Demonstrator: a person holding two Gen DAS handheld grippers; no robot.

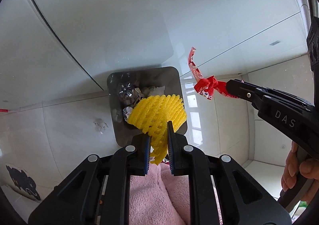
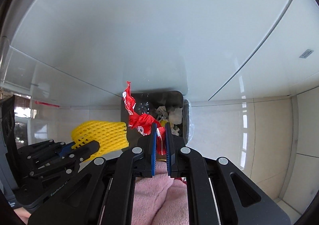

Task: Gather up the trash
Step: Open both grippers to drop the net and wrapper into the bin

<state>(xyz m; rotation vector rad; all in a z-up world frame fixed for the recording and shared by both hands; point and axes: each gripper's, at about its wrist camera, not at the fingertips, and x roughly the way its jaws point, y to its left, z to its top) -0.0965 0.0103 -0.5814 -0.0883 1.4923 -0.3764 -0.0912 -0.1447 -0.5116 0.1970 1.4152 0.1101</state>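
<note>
Yellow foam net (image 1: pixel 157 113) in left gripper (image 1: pixel 158 135).

Both views are bright, with soft and even daylight. The glossy pale floor tiles (image 1: pixel 219 125) reflect a window as white patches, and the glossy white cabinet front (image 2: pixel 159 25) shows a mild haze. Strong fisheye distortion bends straight lines, and dark vignetting covers the corners. The focus is sharp in the centre.

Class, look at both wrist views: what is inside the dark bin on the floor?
Inside the bin lie a clear plastic bottle and crumpled whitish paper scraps. The yellow foam net and red wrapper, both gripped above, cover the rest.
</note>
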